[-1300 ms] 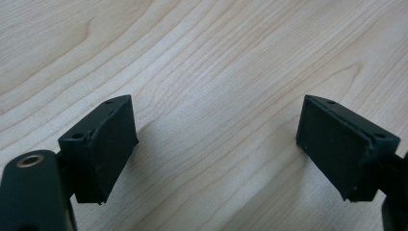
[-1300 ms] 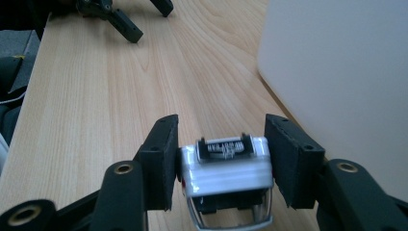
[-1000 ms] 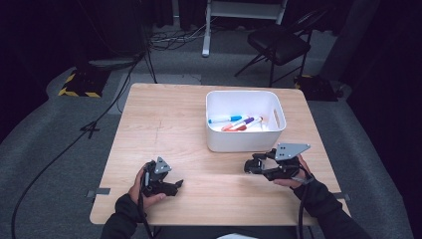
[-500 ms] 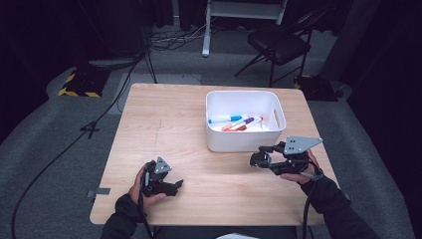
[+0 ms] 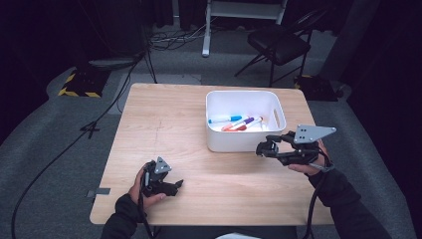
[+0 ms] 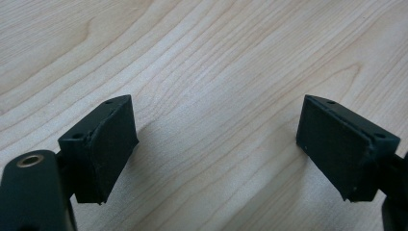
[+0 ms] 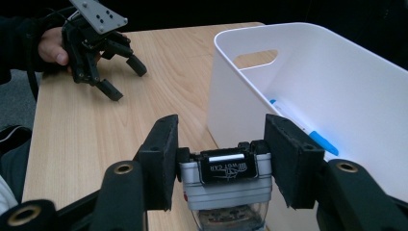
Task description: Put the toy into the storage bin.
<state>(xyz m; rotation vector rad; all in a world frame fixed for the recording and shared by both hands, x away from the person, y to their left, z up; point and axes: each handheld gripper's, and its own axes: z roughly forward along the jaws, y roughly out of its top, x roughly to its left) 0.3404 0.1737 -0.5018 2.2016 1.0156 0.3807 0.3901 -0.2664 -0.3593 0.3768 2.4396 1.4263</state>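
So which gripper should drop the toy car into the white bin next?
Right. The right gripper already clamps the toy car beside the white bin; the left gripper is empty and farther away.

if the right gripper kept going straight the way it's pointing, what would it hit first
Probably the white bin. The right gripper, shut on a small toy car, points along the bin's near wall, with the table beyond. Depth is unclear, so it might just skim past.

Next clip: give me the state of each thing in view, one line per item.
Right gripper: shut on a small toy car with grey and black bodywork, held beside the bin.
Left gripper: open, nothing between the jaws, over bare wood.
White plastic bin: upright on the table, holding several markers.
Light wooden table: bears the bin.
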